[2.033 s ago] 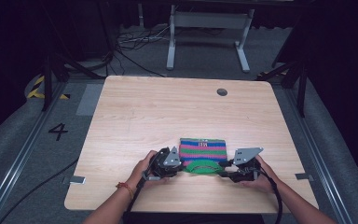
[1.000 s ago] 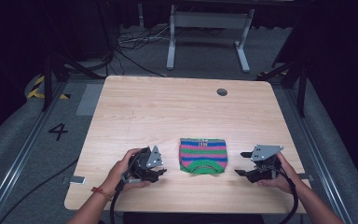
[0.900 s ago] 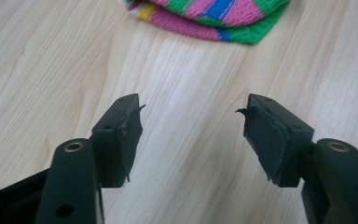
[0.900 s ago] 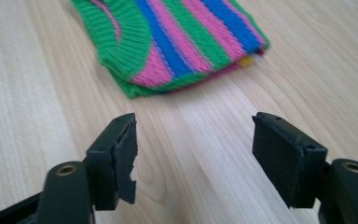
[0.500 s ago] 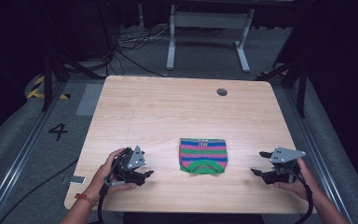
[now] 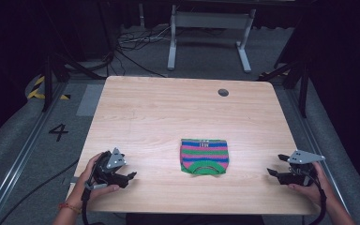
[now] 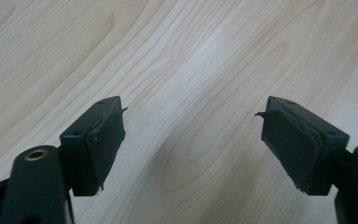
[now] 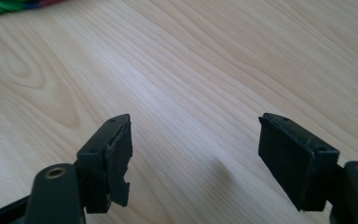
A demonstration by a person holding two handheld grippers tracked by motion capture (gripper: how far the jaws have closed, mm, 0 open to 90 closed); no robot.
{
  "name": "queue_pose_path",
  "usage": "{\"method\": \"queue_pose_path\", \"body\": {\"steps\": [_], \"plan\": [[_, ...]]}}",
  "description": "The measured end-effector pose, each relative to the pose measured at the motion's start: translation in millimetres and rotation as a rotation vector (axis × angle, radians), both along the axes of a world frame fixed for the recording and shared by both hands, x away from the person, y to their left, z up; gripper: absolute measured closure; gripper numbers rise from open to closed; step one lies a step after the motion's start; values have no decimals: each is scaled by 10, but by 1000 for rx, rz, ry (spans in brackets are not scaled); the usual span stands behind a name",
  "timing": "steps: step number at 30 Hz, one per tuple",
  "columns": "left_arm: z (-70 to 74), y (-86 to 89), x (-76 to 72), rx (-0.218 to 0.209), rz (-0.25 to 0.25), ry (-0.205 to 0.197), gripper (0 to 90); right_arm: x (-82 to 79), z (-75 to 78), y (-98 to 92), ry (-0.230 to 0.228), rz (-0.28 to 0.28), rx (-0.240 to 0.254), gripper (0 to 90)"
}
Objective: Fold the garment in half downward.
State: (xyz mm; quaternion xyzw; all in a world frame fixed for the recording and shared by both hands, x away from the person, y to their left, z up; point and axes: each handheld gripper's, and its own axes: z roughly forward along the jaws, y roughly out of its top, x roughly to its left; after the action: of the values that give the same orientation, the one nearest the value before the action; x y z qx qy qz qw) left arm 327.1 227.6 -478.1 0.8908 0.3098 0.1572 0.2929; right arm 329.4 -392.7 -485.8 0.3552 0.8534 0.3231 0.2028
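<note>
Two grippers sat well apart at the near edge of the wooden table [image 6: 168, 112], one on each side of a folded striped garment [image 6: 204, 156]. That garment, banded in green, pink and blue, lay flat at the near middle of the tabletop, touched by neither tool. The left gripper [image 6: 130, 176] was near the left corner; its jaws had just been opening and stood wide with only bare wood between them. The right gripper [image 6: 273, 172], near the right edge, was likewise spread and held nothing.
</note>
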Motion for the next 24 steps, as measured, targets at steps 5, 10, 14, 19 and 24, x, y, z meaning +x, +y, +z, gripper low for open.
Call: {"method": "queue_pose_path", "body": {"steps": [5,10,14,19,24], "plan": [[-39,158,-35,-59,47,15,202,17,-79,-168,33,-78,75,245],[-82,265,-67,-110,113,16,207,4,-136,-205,76,-111,136,212],[-164,320,-96,-123,136,34,211,-39,-201,-195,70,-131,145,186],[-210,317,-102,-125,171,19,172,-45,-203,-168,60,-136,127,171],[-215,324,-88,-141,196,40,167,-44,-204,-168,63,-141,132,168]]}}
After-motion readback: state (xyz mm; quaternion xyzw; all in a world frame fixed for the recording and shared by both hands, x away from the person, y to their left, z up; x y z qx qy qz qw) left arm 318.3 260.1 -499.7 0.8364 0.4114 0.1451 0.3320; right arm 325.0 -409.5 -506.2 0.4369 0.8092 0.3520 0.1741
